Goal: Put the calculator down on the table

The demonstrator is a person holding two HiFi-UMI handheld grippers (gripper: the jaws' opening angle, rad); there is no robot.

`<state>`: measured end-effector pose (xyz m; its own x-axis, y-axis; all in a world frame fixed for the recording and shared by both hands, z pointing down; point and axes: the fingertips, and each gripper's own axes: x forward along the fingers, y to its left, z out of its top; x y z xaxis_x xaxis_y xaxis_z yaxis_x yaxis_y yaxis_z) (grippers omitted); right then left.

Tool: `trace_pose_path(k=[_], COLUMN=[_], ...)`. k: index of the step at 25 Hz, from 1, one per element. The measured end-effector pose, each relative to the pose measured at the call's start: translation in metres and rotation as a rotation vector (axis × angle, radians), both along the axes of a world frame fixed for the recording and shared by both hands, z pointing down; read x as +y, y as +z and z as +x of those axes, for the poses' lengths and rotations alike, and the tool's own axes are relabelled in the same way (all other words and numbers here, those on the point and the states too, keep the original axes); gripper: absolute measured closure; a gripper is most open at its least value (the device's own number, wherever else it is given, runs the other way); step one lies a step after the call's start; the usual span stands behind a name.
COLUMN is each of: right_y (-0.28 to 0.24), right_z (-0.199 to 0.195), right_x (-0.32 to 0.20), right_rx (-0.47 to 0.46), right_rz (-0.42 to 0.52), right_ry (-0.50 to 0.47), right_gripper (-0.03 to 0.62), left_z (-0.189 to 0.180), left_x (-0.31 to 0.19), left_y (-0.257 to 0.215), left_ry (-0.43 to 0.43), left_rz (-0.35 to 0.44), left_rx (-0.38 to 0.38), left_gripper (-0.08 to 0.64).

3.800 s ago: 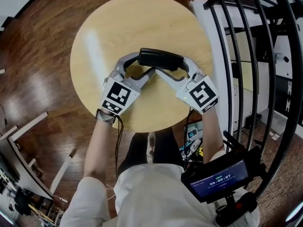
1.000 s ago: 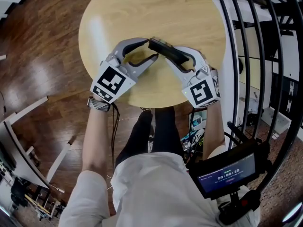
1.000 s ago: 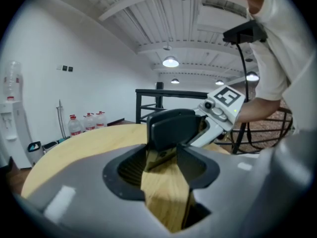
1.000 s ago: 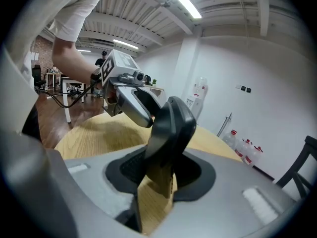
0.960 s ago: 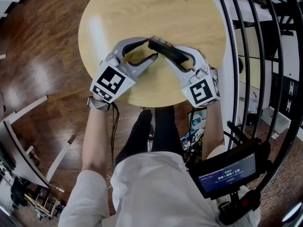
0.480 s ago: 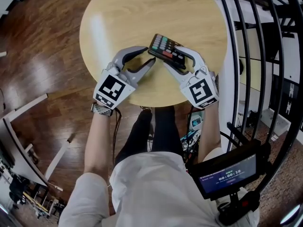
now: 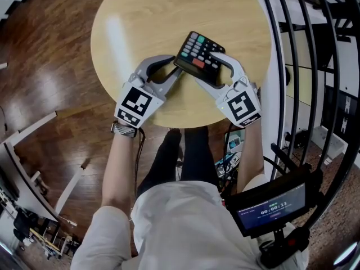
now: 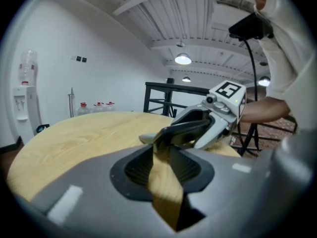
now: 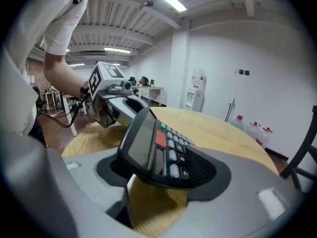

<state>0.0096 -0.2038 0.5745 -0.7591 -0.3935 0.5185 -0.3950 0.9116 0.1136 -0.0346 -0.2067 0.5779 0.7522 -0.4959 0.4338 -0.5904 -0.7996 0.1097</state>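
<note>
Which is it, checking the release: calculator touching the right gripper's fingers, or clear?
Touching. In the right gripper view the tilted calculator sits between the right gripper's fingers and leans on one, though the jaws have just been opening.

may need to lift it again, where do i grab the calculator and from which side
Pinch the calculator across two opposite thin edges, coming from the near right, as the right gripper does; its jaws have just been opening around it. It is a flat slab lying keys up on the table, so the face offers no hold.
</note>
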Motion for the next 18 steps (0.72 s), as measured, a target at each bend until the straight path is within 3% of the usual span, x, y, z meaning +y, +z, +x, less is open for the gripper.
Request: trace_pose_path(k=[11,18], right_y=[0.000,-0.003], right_z=[0.002,0.010], right_x=[-0.002,0.005], right_rx=[-0.064,-0.095], right_rz=[-0.033,-0.051], right_ry=[0.025,0.043], right_gripper=[0.256,0.249], left_z=[-0.003,-0.003], left_x=[-0.010,-0.003], left_y=[0.010,0.011], left_ry=[-0.027,-0.019], left_rz=[-0.070,-0.061], left_rx=[-0.081,-0.110], left_gripper=[0.437,0.439])
